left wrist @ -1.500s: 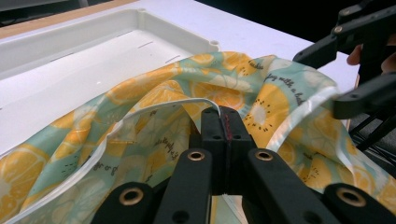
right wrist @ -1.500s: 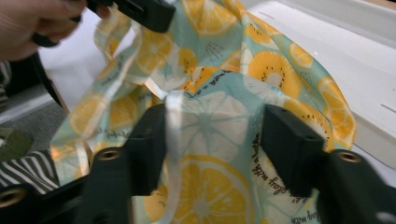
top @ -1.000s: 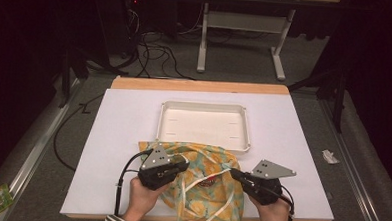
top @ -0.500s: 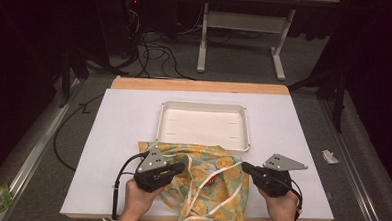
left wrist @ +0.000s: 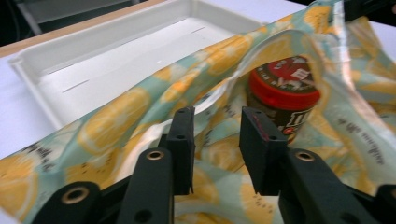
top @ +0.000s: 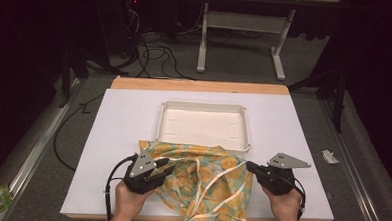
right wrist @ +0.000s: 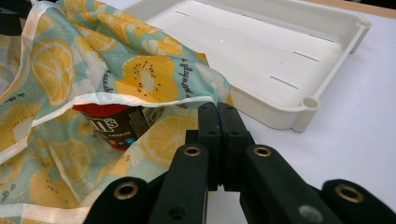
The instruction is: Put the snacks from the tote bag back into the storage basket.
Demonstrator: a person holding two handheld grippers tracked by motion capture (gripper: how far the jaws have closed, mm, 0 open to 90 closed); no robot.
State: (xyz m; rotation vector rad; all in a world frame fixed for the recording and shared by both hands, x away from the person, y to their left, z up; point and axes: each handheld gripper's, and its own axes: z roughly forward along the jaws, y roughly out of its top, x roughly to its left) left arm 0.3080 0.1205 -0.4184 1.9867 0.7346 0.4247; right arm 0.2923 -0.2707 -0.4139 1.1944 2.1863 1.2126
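Working at the white-topped table (top: 113,137), with the shallow white plastic tray (top: 203,125) lying beyond the bag and empty. Between my two hands, at the near edge, lies the lemon-and-kiwi printed fabric drawstring bag (top: 201,183), its mouth held up like a tent. Inside it sits a small brown candy jar with a red lid (left wrist: 283,100), tipped over on its side as far as I can judge, lid end towards my left gripper (left wrist: 217,128) and its long axis running roughly along that gripper's line of sight. My right gripper (right wrist: 218,112) is clenched on the white-hemmed rim of the bag at its right side, holding the opening up; from there the jar (right wrist: 114,122) lies to the left, under the raised hem. My left gripper's jaws have just been opening and now stand apart with nothing pinched; bag fabric lies beneath them, and the jar is straight ahead, slightly right of the gap. Judgement: left gripper is nearer and better aligned for reaching in; approach lid-first.
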